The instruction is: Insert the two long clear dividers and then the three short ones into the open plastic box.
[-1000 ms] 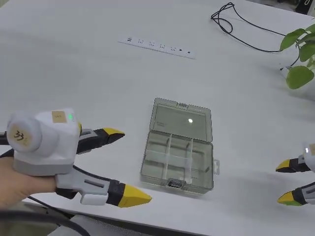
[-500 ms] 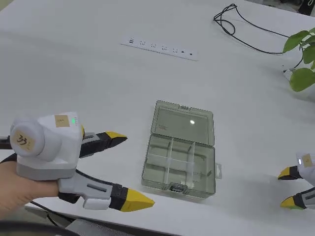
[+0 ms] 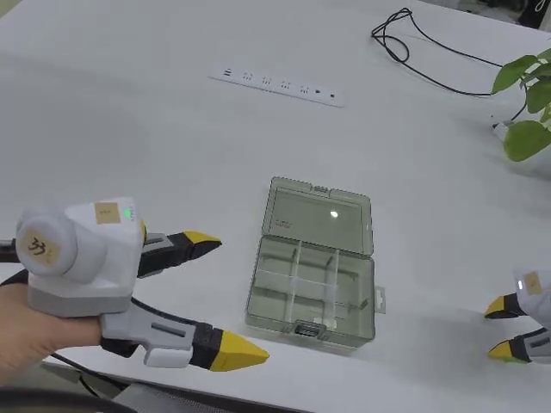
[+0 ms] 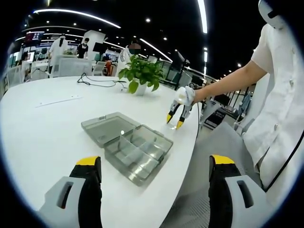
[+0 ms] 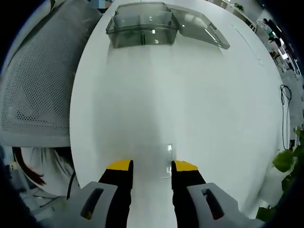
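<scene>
The open clear plastic box [image 3: 312, 288] lies near the table's front edge, its lid [image 3: 319, 215] flat behind it. Clear dividers [image 3: 294, 277] stand inside and split it into several compartments. My left gripper [image 3: 222, 297] hovers left of the box, open wide with nothing between its yellow tips. My right gripper [image 3: 498, 330] hangs at the right edge of the head view, well clear of the box, open by a narrow gap and empty. The left gripper view shows the box [image 4: 137, 149] ahead between the open jaws of my left gripper [image 4: 154, 161], with the right gripper [image 4: 176, 114] beyond it. The right gripper [image 5: 152, 166] faces the distant box [image 5: 142, 23].
A white power strip [image 3: 275, 84] lies at the back of the white table [image 3: 129, 129]. A black cable [image 3: 430, 60] and a green plant [image 3: 525, 103] are at the back right. A mesh chair [image 5: 33, 85] stands off the table's edge.
The right gripper has sunk a little lower at the right edge and its tips have drawn slightly closer. The left gripper and the box have stayed put.
</scene>
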Demonstrator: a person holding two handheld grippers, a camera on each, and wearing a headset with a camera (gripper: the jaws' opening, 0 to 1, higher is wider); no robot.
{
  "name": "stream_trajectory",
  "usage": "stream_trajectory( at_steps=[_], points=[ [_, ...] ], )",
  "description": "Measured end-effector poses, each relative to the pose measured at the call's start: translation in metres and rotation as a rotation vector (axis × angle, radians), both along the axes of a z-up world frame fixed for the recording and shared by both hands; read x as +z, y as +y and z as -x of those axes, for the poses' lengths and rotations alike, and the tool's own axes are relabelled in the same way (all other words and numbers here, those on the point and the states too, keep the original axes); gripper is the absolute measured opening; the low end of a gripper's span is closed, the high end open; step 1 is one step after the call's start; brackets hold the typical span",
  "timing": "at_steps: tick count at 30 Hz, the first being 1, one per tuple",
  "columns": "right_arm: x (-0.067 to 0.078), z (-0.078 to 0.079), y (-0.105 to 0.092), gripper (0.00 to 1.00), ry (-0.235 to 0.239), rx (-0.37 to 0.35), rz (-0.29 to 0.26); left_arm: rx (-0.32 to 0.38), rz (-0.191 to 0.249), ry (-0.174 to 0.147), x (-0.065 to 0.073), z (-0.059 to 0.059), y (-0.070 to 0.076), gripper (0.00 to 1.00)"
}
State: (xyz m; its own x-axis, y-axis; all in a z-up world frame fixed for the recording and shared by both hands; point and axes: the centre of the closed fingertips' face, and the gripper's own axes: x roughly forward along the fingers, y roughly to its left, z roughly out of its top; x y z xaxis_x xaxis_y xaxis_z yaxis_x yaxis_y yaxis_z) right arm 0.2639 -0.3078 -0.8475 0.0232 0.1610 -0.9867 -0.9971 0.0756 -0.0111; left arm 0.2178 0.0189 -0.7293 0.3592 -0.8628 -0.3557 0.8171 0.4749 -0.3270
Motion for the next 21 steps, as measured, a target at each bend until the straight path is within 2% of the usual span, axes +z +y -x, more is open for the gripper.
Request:
stream_trajectory(
  at_steps=[14, 21],
  points=[
    [0.001, 0.003, 0.001, 0.33, -0.011, -0.001, 0.011, 0.004, 0.002, -0.007, 0.003, 0.001, 0.002, 0.96],
    [0.016, 0.002, 0.012, 0.33, -0.048, -0.011, -0.029, 0.009, 0.001, -0.009, 0.004, -0.001, 0.004, 0.95]
  ],
)
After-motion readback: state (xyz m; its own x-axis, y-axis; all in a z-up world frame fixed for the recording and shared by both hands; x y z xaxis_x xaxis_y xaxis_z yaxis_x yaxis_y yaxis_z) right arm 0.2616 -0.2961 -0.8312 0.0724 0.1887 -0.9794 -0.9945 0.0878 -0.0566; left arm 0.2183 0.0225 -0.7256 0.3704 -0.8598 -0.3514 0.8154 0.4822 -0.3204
